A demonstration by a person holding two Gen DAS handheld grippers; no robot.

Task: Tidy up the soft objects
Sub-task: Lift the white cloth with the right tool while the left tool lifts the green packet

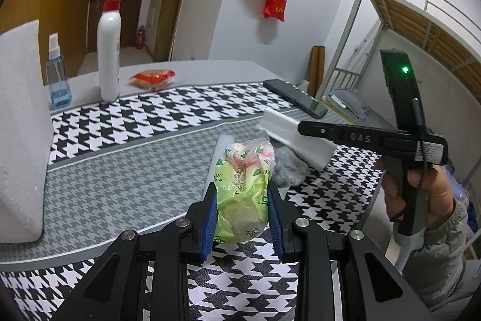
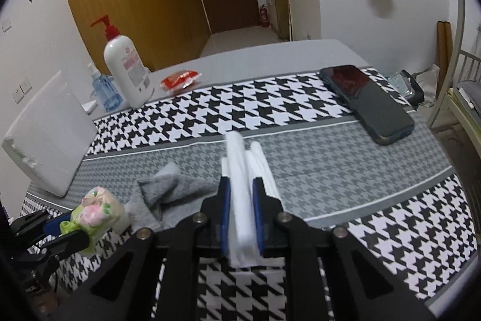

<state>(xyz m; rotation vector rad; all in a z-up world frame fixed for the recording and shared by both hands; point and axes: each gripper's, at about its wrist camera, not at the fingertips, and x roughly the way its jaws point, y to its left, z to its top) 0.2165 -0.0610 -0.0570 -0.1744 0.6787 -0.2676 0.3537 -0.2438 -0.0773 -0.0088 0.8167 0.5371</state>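
My left gripper [image 1: 242, 189] is shut on a green, flower-printed tissue pack [image 1: 243, 191], held just above the houndstooth tablecloth [image 1: 126, 173]. The same pack [image 2: 97, 209] shows at the lower left of the right wrist view. My right gripper [image 2: 241, 181] is shut on a folded white foam sheet [image 2: 240, 200] that sticks out ahead of the fingers. In the left wrist view that foam sheet [image 1: 288, 134] hangs over a crumpled grey sock [image 1: 288, 167]. The grey sock [image 2: 171, 191] lies on the cloth between the two grippers. A white foam roll [image 1: 221, 148] lies behind the tissue pack.
A big white foam block [image 1: 21, 125] leans at the table's left. A white pump bottle [image 1: 108, 50], a blue spray bottle [image 1: 57, 80] and a red snack packet [image 1: 153, 77] stand at the back. A dark phone [image 2: 369, 101] lies back right. A metal bunk bed [image 1: 405, 20] stands beyond the table.
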